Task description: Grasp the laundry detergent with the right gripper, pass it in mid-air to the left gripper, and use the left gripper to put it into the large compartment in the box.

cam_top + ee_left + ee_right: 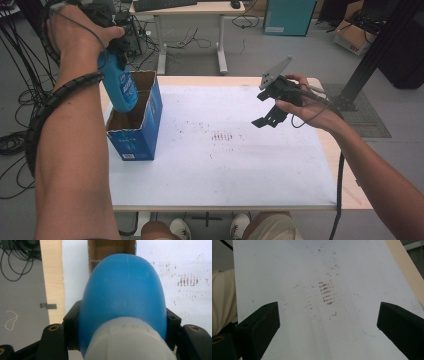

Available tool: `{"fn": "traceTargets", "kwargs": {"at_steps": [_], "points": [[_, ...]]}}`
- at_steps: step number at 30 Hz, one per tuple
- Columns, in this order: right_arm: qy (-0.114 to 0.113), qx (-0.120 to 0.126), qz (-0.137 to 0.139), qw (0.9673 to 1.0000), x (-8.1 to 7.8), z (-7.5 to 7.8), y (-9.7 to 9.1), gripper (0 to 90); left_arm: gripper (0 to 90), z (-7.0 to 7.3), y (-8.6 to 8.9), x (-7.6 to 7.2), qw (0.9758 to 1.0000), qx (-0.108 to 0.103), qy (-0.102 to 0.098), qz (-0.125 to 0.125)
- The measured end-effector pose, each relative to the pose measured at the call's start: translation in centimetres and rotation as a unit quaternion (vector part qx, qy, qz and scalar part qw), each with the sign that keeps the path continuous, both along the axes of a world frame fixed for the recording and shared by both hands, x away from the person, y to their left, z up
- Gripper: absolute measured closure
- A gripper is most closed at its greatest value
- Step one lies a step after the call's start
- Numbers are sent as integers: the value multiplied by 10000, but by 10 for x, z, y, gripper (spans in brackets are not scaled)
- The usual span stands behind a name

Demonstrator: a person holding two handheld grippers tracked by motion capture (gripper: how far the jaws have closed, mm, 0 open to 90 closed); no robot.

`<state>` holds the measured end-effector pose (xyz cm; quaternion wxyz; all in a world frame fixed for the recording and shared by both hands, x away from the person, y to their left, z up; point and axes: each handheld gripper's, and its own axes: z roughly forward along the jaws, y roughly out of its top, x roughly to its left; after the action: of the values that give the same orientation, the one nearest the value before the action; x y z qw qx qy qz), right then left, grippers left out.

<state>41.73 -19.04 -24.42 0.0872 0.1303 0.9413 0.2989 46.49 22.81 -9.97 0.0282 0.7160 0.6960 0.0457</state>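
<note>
Blue bottle (120, 82) is pinched by the left hand-held gripper (116, 50), held in the air above the open top of a blue cardboard box (142, 127). In the left gripper view the bottle's (125, 292) blue body is seen clamped between the two black jaws, with its white cap end nearest the camera and its rounded base pointing down toward the brown inside of the box (105, 250). In the high view the bottle's lower end is seen at the level of the box's rim, over the opening; whether it touches the cardboard cannot be told.

The box is set near the bench's (345, 197) left edge, toward the far corner, on a white sheet (250, 170) by which most of the top is covered; a strip of pale wood is left bare along the edges.

The right hand-held gripper (270, 112) is held above the right half of the sheet, well apart from the box, jaws spread wide with nothing between them. In the right gripper view (328, 320) bare white surface with brown smudges (327, 293) is seen between the jaws. The middle and near part of the sheet is left open, as far as the near edge.
</note>
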Motion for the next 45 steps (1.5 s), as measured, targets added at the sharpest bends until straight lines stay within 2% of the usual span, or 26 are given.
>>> {"fn": "traceTargets", "kwargs": {"at_steps": [3, 10, 14, 22, 24, 28, 34, 37, 45], "points": [[-16, -24, 49, 10000, 0, 0, -1, 46, 374, -7, 1, 0, 10000, -24, -13, 19], [-38, -18, 101, 9999, -1, 1, 1, 45, 374, -35, 0, 2, 10000, 3, 40, 53], [-22, -27, 81, 10000, -1, 0, 1, 46, 374, -50, 2, 2, 9999, -66, 55, 127], [6, -68, -3, 10000, 0, -2, 1, 46, 374, -78, 3, 4, 9999, -17, 57, 133], [-30, -93, 57, 9999, 1, -3, 1, 46, 373, -86, 3, 5, 9998, -55, 46, 209], [-19, -102, 4, 9999, 1, -4, 2, 47, 373, -98, 4, 6, 9999, -21, 33, 139], [-40, -166, 85, 9998, 4, -6, 4, 46, 374, -115, 4, 8, 9999, -23, 53, 141], [-15, -173, 30, 9998, 4, -8, 5, 47, 373, -122, 4, 9, 9998, -37, 21, 181], [-6, -218, 68, 9997, 6, -11, 5, 47, 373, -139, 4, 9, 9999, -36, 43, 161]]}}
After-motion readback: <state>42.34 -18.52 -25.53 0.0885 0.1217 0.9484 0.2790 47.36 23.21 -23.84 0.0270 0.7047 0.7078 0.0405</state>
